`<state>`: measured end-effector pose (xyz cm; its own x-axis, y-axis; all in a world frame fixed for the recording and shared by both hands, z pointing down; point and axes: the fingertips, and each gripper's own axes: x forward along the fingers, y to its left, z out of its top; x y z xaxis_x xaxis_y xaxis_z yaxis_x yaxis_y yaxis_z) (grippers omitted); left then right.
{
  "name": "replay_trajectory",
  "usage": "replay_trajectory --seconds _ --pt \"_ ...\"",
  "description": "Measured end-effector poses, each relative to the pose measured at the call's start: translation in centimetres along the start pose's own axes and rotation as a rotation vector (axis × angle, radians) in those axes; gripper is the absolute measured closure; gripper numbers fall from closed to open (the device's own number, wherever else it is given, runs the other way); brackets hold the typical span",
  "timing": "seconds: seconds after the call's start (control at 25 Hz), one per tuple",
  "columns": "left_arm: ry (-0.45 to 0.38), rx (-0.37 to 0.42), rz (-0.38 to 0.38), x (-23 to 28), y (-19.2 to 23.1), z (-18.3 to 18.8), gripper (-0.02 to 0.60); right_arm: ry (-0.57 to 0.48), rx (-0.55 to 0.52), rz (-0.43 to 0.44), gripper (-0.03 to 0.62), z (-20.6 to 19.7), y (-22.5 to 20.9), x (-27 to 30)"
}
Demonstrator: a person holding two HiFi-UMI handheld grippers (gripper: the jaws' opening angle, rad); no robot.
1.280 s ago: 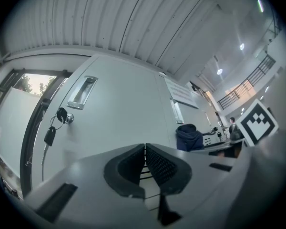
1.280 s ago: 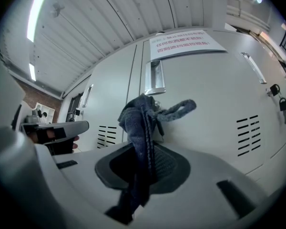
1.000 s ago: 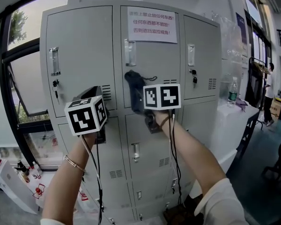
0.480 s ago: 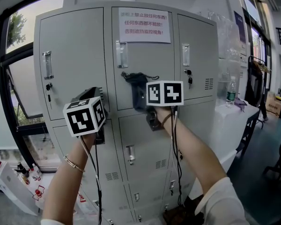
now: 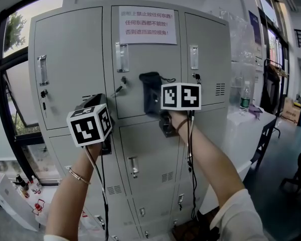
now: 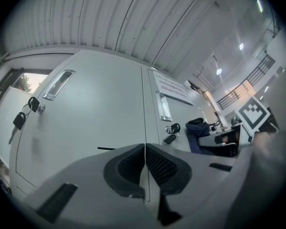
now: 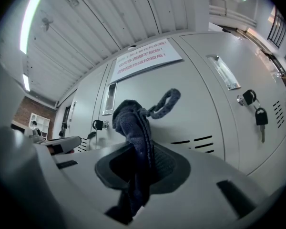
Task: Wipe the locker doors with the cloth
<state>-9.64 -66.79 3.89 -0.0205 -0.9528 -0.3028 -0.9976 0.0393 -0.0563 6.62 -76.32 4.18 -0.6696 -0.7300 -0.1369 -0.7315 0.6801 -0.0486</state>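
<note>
Slid rightward across the top middle locker door [image 5: 140,59], clear of its key [image 5: 119,88]: dark cloth [image 5: 150,92], against the metal, pinched in the right gripper [image 7: 142,163]. Idle left gripper [image 6: 144,168] closed on nothing. Risk: loose loop [image 7: 164,104] catching the neighbouring door's key [image 5: 195,77], yanking cloth free.

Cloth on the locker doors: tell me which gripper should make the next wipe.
Right. The right gripper is shut on the cloth, which is up against the middle upper door. The left gripper is shut with nothing in it and is held lower, to the left.
</note>
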Motion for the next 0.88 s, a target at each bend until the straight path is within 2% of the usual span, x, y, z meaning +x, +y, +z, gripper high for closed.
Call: replay_trajectory --seconds 0.44,0.88 --pt "-0.011 0.007 -0.016 0.9 -2.1 0.4 0.572 -0.033 0.058 -0.086 0.545 0.8 -6.0 -2.1" --pt "-0.006 0.002 -0.032 1.7 -3.9 0.0 0.572 -0.044 0.045 -0.182 0.545 1.3 -10.4 -3.8"
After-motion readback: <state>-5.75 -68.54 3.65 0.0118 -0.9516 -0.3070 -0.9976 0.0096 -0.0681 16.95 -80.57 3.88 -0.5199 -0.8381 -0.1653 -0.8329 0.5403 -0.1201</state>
